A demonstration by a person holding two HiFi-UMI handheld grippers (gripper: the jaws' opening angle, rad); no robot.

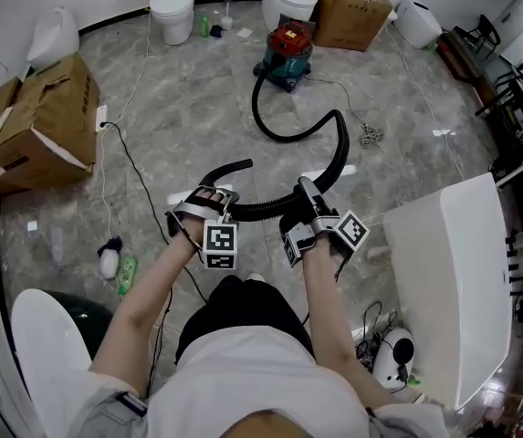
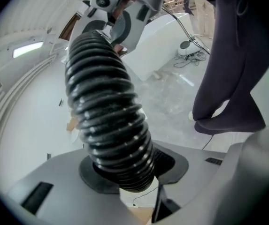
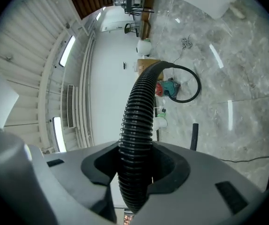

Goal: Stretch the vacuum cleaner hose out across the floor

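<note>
Clamping the ribbed black hose point(image 1: 263, 212), left hand-held gripper point(image 2: 129, 172) and right hand-held gripper point(image 3: 135, 168) each pinch its glossy corrugations.

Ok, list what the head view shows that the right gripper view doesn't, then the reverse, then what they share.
Only the head view: the left hand-held gripper, the person's forearms and the box at left.
Only the right gripper view: the ceiling lights, and a close look at the hose running between the right hand-held gripper's pads.
Both: the hose, the vacuum it leads to, and the marble floor.
</note>
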